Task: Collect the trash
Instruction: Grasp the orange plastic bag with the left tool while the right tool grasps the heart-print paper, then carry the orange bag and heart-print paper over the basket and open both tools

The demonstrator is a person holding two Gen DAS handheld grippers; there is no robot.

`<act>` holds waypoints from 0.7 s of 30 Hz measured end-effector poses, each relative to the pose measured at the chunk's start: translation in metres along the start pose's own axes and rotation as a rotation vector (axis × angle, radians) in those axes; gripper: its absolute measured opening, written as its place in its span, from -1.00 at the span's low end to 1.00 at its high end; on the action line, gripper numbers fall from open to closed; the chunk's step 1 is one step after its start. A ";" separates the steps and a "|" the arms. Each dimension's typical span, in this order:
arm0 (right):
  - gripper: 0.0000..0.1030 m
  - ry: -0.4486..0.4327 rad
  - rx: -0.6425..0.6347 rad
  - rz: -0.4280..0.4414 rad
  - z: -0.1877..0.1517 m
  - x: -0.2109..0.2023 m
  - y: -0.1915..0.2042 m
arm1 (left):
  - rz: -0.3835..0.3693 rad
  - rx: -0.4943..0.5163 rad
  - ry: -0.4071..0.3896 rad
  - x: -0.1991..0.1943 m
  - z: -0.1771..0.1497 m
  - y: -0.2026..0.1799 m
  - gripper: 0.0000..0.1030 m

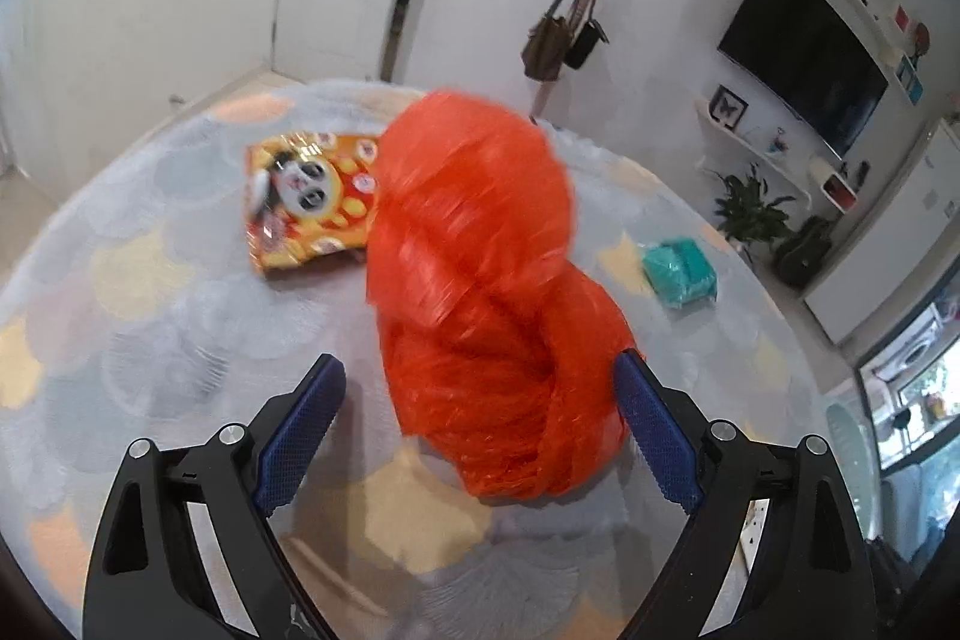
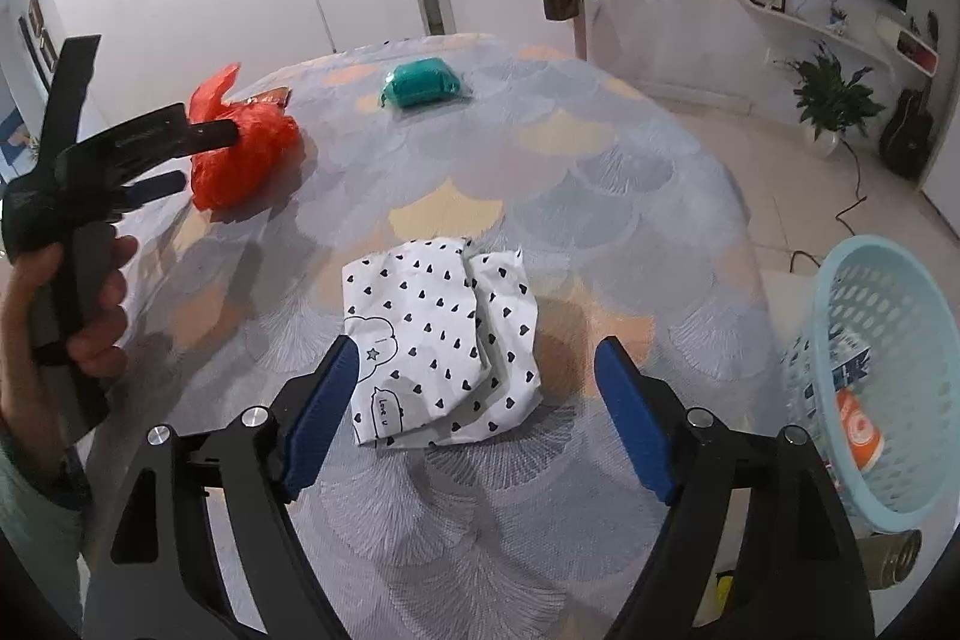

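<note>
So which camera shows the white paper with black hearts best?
The right wrist view: the crumpled paper lies whole and sharp on the rug, just ahead of the open right gripper. The left wrist view shows nothing of it; there the red bag fills the middle.

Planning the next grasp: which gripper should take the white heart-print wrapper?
Right. The right gripper is open with the wrapper between its fingers; the left gripper is at the red bag.
</note>
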State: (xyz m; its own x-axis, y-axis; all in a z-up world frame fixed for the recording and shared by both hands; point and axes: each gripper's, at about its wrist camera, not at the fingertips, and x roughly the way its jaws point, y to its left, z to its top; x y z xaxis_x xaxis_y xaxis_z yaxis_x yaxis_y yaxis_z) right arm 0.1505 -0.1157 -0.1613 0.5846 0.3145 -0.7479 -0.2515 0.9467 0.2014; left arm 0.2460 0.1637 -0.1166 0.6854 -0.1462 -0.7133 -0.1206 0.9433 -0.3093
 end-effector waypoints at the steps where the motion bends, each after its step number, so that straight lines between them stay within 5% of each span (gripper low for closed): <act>1: 0.49 0.003 0.000 0.005 0.000 0.000 -0.001 | -0.006 0.009 0.002 -0.001 0.001 -0.001 0.54; 5: 0.50 0.018 0.015 0.033 0.000 0.004 -0.002 | -0.047 0.040 0.006 -0.003 -0.002 -0.003 -0.02; 13: 0.45 0.025 -0.005 0.034 0.001 0.006 0.005 | -0.052 0.113 -0.028 -0.012 -0.010 -0.015 -0.32; 17: -0.13 0.017 -0.003 0.036 0.001 0.004 0.003 | -0.042 0.127 -0.037 -0.012 -0.011 -0.017 -0.34; 21: -0.47 0.014 -0.037 0.021 0.001 0.004 0.007 | -0.018 0.142 -0.034 -0.011 -0.012 -0.023 -0.34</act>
State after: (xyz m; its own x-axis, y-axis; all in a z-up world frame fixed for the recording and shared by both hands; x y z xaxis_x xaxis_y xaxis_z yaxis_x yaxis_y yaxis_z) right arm 0.1512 -0.1076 -0.1621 0.5683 0.3333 -0.7523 -0.2925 0.9364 0.1938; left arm 0.2323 0.1397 -0.1091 0.7109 -0.1560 -0.6857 -0.0067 0.9735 -0.2285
